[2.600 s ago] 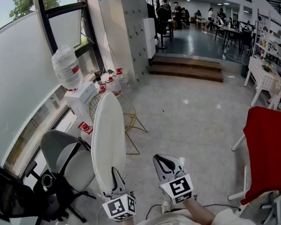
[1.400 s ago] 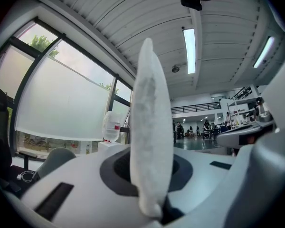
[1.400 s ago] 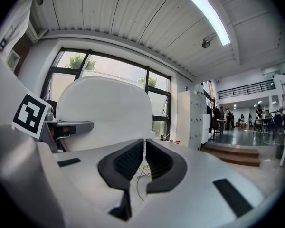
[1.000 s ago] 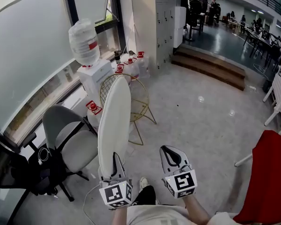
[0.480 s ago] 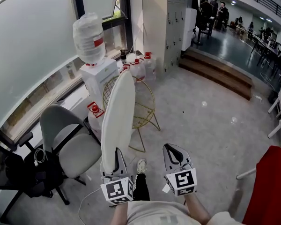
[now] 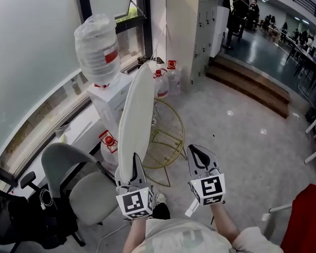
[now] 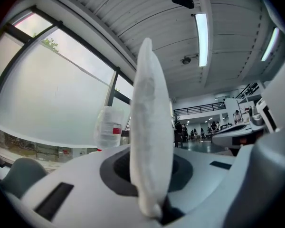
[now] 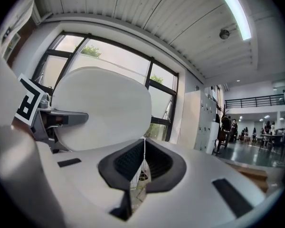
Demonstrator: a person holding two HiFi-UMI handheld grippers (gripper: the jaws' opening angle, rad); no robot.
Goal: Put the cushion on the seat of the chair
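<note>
Since a second ago the gold wire-frame chair (image 6: 167, 136) has drawn close ahead; left gripper (image 6: 131, 170) pinches the upright white oval cushion (image 6: 137, 115), right gripper (image 6: 201, 159) pressed together, empty, so placement is likely next.

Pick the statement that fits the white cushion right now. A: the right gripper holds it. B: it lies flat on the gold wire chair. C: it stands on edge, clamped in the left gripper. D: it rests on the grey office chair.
C: the left gripper is shut on the lower edge of the cushion, which stands upright above it, while the right gripper is shut and empty.
</note>
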